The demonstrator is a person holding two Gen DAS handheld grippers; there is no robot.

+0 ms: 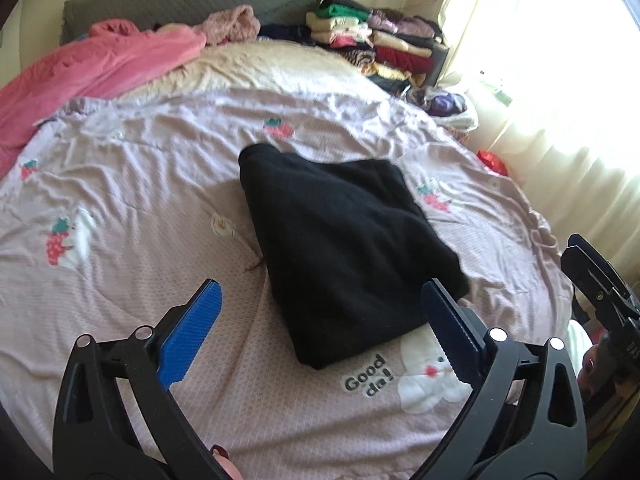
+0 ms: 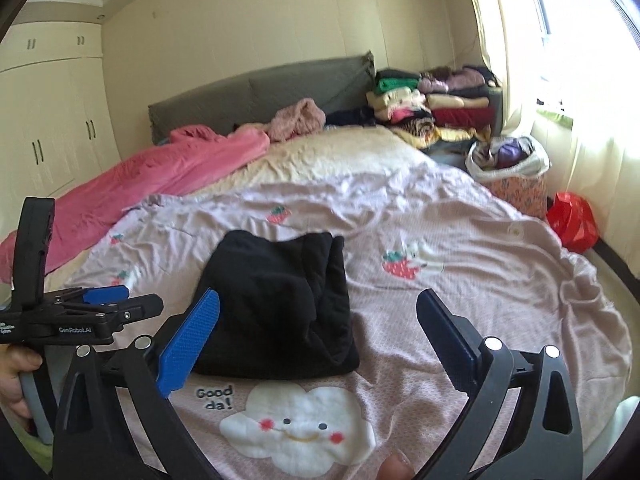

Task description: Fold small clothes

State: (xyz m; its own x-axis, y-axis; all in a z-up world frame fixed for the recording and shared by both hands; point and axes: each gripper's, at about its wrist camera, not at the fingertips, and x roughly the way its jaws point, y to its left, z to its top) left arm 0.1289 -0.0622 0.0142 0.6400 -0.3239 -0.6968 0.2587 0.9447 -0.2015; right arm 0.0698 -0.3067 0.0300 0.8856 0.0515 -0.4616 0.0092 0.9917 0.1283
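A folded black garment (image 1: 340, 248) lies on the pink patterned bedspread (image 1: 140, 184); the right wrist view has the same black garment (image 2: 276, 304) just beyond the "Good da!" print. My left gripper (image 1: 320, 292) hangs above the garment's near end, its blue pads wide apart with nothing between them. My right gripper (image 2: 318, 300) stands open above the spread, with the garment in front of its left pad and clear of both. The left gripper (image 2: 108, 300) shows side-on at the left edge of the right wrist view, held by a hand (image 2: 16, 376).
A stack of folded clothes (image 2: 432, 108) stands at the head of the bed on the right. A pink blanket (image 2: 160, 176) lies along the left side. A bag of clothes (image 2: 508, 160) and a red bag (image 2: 572, 220) sit beside the curtain.
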